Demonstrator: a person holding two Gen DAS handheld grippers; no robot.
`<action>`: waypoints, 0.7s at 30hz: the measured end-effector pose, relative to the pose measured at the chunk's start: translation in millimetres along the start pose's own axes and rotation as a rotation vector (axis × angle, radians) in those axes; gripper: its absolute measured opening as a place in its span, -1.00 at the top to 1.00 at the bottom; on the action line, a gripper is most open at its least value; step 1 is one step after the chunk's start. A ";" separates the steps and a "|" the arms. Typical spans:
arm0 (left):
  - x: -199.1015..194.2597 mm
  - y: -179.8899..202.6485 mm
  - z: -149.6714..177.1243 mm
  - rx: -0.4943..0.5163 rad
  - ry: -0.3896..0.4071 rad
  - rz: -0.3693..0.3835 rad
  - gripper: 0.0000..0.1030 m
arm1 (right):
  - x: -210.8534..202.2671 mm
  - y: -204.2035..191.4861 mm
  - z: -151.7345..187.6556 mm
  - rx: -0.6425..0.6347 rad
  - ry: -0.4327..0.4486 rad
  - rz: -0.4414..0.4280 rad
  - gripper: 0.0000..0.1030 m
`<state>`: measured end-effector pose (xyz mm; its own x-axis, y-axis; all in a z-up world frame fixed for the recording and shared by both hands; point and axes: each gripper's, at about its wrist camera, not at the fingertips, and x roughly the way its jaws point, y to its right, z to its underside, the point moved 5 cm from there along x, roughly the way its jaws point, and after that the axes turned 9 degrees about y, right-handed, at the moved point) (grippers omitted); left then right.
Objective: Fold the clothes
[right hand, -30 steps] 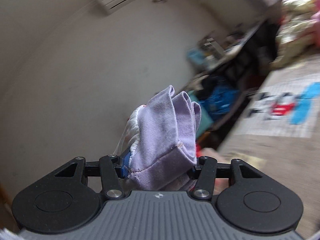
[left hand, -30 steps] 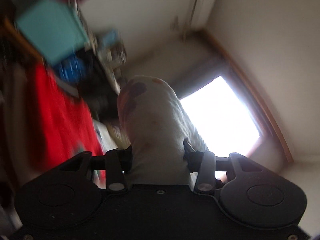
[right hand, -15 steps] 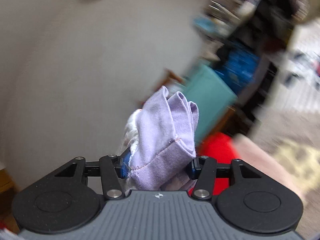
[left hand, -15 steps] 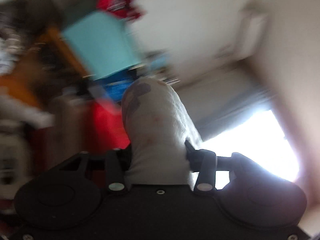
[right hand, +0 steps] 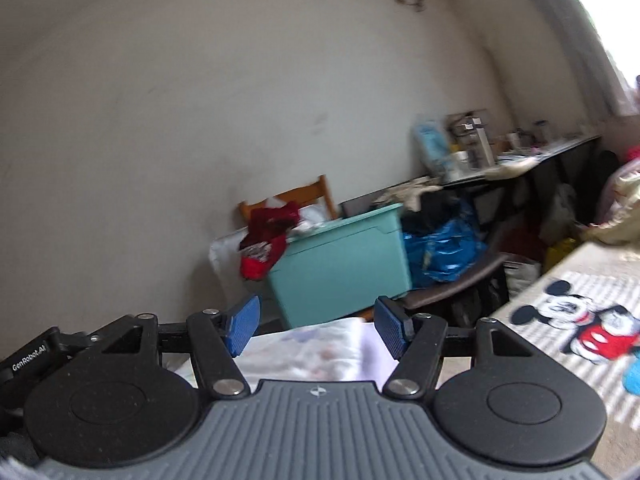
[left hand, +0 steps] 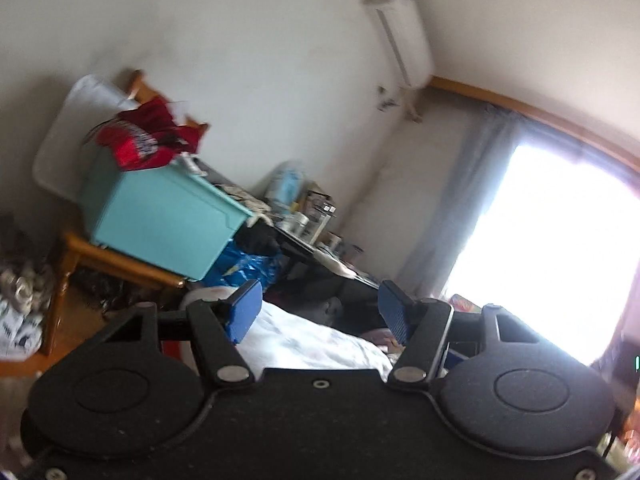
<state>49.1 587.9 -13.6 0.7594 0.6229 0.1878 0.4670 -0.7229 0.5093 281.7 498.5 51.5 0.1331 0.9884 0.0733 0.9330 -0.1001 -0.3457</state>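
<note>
A pale white and lilac garment with faint pink spots lies below both grippers. In the left wrist view it (left hand: 316,346) shows between and under the blue pads. In the right wrist view it (right hand: 316,354) lies flat with a lilac strip at its right. My left gripper (left hand: 320,312) is open and empty, its pads apart above the cloth. My right gripper (right hand: 316,326) is open and empty too, just above the cloth.
A teal storage box (right hand: 340,264) sits on a wooden chair with red clothes (right hand: 268,240) draped over it. A blue bag (right hand: 440,248) and a cluttered dark desk (right hand: 520,164) stand behind. A Mickey Mouse blanket (right hand: 576,320) covers the surface at right. A bright window (left hand: 540,248) is at right.
Both grippers have opened and let go of the garment, which now lies below them. Both cameras have swung down toward the room.
</note>
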 end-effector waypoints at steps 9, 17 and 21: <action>24.2 -6.9 54.1 0.254 -0.209 -0.202 -0.22 | 60.4 1.7 63.1 -0.099 -0.250 0.030 -0.08; 33.5 -21.2 49.4 0.258 -0.193 -0.116 -0.28 | 53.3 -0.9 45.4 -0.132 -0.293 0.077 -0.05; 21.7 -23.5 21.5 0.155 -0.116 -0.113 -0.64 | 17.1 9.0 30.1 0.027 -0.218 0.095 -0.71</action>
<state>64.3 611.9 -39.6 0.7413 0.6702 0.0343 0.6091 -0.6935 0.3848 282.3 518.0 21.4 0.1416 0.9764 -0.1630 0.9100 -0.1932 -0.3667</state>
